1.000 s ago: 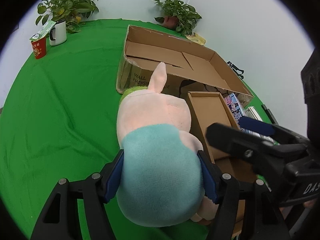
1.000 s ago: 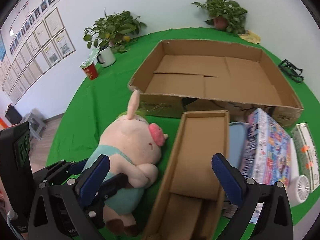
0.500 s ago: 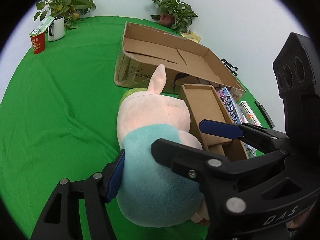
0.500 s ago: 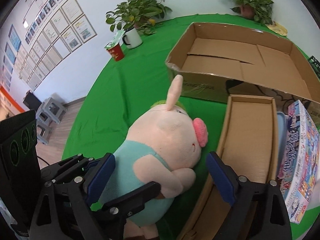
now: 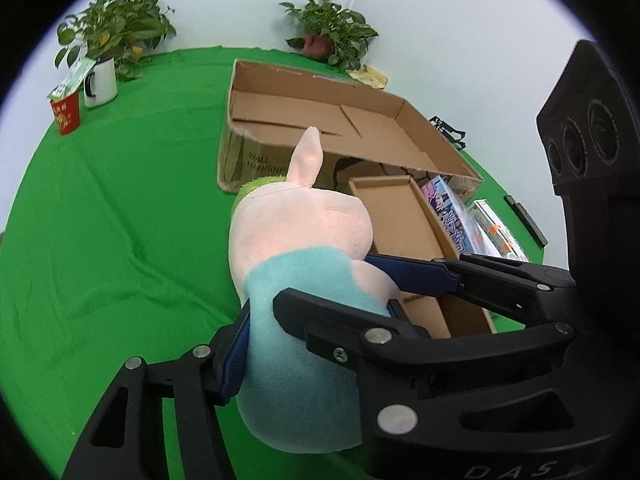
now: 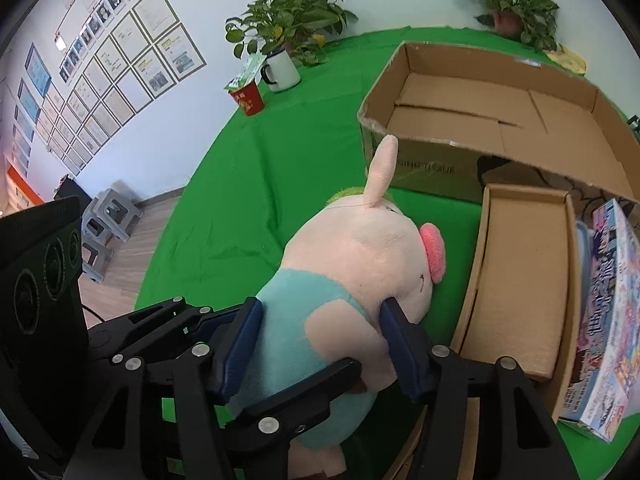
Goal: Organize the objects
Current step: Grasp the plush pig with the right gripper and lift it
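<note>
The right claw (image 6: 320, 344), wide a second ago, has swung in and is closing on the plush pig (image 6: 352, 280); the left claw (image 5: 316, 344) (also narrowing) grips its body, near the large box (image 6: 500, 120).

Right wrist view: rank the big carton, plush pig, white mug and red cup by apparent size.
1. Carton
2. Pig, though nearness inflates it
3. Mug and red cup: alike, left unranked.
</note>
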